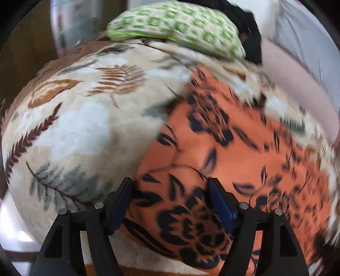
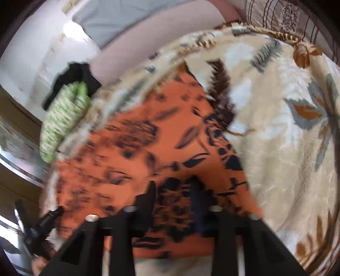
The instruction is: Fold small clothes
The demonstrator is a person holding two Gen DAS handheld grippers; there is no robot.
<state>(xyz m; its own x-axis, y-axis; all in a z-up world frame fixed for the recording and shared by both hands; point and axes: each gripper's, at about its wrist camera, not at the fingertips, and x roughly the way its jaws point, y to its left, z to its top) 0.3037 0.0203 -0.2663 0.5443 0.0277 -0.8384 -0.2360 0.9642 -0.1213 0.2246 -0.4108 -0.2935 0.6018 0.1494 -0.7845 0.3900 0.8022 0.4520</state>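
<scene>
An orange garment with a dark flower print (image 1: 233,148) lies spread on a cream leaf-patterned blanket (image 1: 74,127). My left gripper (image 1: 171,186) stands open low over the garment's near edge, with the cloth showing between its blue pads (image 1: 122,201); they do not pinch it. In the blurred right wrist view the same orange garment (image 2: 148,148) fills the middle. My right gripper (image 2: 173,186) hovers over its near part, and its fingers show a gap with printed cloth in it.
A folded green-and-white patterned cloth (image 1: 176,27) sits at the blanket's far edge, with a black cloth (image 1: 250,36) beside it. A striped pillow (image 2: 286,19) lies at the far right. The blanket (image 2: 276,148) runs on to the right. A dark device (image 2: 42,225) shows at lower left.
</scene>
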